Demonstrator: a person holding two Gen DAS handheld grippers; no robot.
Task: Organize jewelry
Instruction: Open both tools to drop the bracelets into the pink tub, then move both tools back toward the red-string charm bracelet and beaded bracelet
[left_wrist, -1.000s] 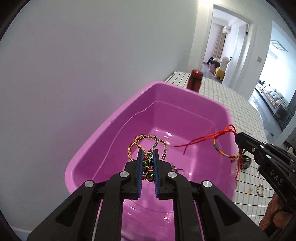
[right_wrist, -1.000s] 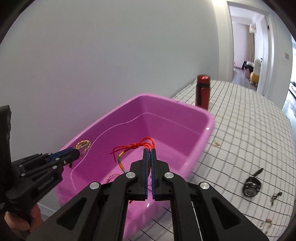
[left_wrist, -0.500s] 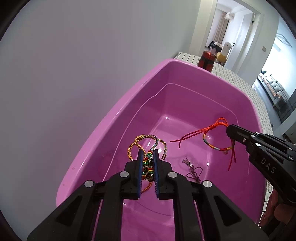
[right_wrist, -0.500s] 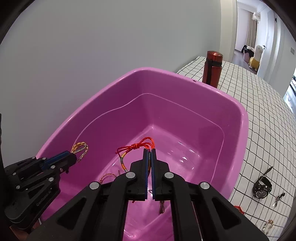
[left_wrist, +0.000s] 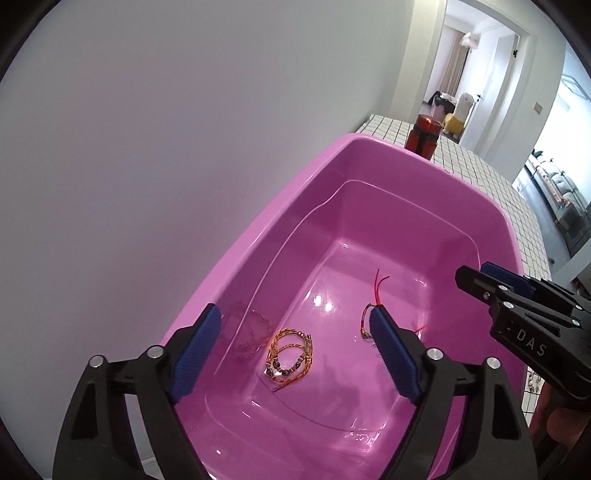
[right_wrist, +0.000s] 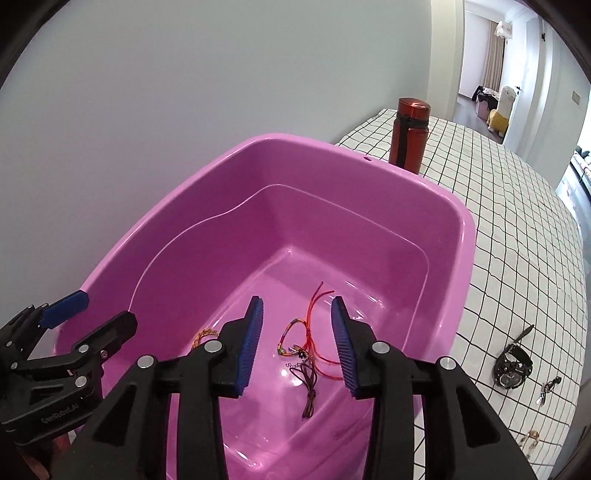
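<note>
Both bracelets have left our claws since a second ago: then each was pinched shut on one above the pink tub (left_wrist: 280, 236), and now the gold beaded bracelet (left_wrist: 290, 350) and the red cord bracelet (right_wrist: 299, 341) lie on the tub floor, well apart from each other. Our left claw (left_wrist: 295, 354) is released, its jaws opening wide with nothing pressed between the blue pads; the gold bracelet shows far below them. Our right claw (right_wrist: 297, 343) is opening too, less far along, the red cord below its gap and touched by neither pad. We judge both were carried over the tub and let go from above so the pieces drop inside rather than catch on the rim. A dark cord necklace (right_wrist: 309, 384) rests just beside the red one. Out on the checked worktop (right_wrist: 517, 229) a watch (right_wrist: 511, 371) and small trinkets (right_wrist: 546, 387) still wait, near the red flask (right_wrist: 409, 136).
</note>
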